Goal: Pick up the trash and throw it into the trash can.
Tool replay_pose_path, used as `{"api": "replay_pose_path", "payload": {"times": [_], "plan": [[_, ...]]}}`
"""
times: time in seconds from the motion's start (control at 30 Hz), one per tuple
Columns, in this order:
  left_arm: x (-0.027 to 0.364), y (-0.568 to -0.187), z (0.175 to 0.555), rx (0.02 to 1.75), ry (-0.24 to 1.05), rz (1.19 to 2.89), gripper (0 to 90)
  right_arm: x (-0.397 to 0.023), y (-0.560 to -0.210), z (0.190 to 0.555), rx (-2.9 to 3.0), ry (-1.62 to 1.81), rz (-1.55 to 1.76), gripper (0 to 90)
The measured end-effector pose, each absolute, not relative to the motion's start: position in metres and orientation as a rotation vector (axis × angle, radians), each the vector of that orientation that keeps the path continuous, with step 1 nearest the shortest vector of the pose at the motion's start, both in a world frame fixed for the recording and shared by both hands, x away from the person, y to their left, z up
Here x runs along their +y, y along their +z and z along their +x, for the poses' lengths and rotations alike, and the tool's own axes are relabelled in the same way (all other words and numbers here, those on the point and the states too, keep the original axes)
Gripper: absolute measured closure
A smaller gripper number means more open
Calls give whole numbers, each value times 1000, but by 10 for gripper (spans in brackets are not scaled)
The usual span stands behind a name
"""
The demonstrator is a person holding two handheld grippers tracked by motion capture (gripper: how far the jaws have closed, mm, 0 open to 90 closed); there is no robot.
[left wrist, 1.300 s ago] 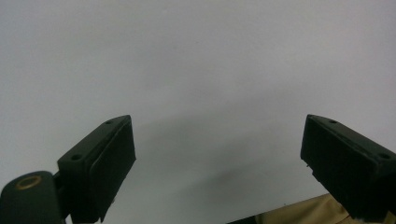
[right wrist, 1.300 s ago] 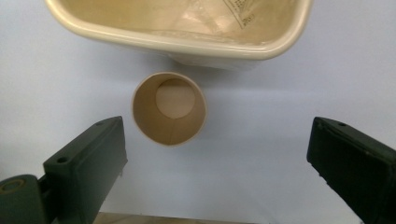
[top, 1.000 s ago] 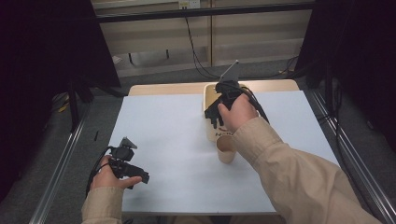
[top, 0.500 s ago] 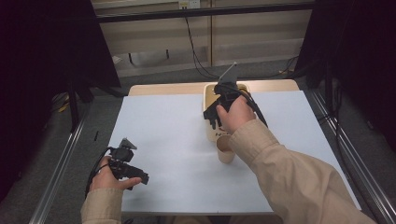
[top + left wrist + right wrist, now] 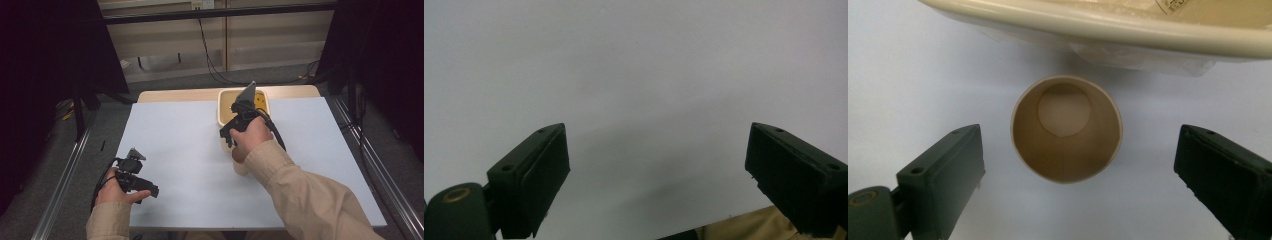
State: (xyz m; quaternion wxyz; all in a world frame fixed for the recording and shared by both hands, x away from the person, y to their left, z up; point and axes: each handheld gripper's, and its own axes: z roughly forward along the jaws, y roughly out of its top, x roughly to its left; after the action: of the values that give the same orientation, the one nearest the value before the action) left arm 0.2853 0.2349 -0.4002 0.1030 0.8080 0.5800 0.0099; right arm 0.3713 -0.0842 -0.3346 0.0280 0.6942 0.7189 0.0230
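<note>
Right gripper (image 5: 1078, 185) jaws spread wide, hanging above an upright tan paper cup (image 5: 1066, 129), touching nothing. Cup stands just beside cream plastic tub (image 5: 1108, 27). Left gripper (image 5: 656, 180) wide open, empty, over pale blue tabletop (image 5: 634, 65).

Both arms are extended: the left gripper (image 5: 142, 188) is held low, the right gripper (image 5: 231, 136) farther forward, jaws parted on each.
</note>
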Motion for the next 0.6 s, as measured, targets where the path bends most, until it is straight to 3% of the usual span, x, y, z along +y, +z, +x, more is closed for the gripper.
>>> {"api": "replay_pose_path", "payload": {"times": [0.6], "plan": [[236,-400,285,1708,28,2382,105,-79,-373,365,2183,107,2153,69]]}}
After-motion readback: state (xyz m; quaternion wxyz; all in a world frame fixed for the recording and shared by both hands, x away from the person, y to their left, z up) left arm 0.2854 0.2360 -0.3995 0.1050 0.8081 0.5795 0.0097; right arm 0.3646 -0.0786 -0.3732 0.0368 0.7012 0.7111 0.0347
